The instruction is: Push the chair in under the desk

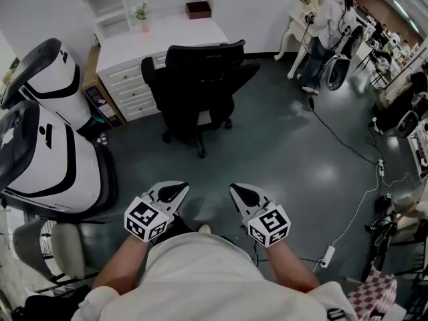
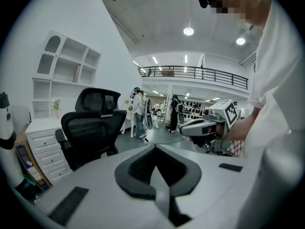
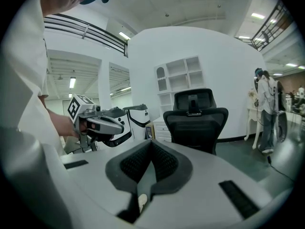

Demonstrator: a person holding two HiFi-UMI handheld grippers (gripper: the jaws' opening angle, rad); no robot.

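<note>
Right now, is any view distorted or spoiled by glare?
Head view: soft lamp glare on the floor, the chair sharp. Left gripper view: fisheye, black corners, the railing bowed. Right gripper view: same fisheye, the wall curved.

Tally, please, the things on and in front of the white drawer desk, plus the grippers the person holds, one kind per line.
Black office chair: 1
Potted plant: 1
Brown box: 1
Grippers: 2, the left gripper and the right gripper
Total: 5
</note>
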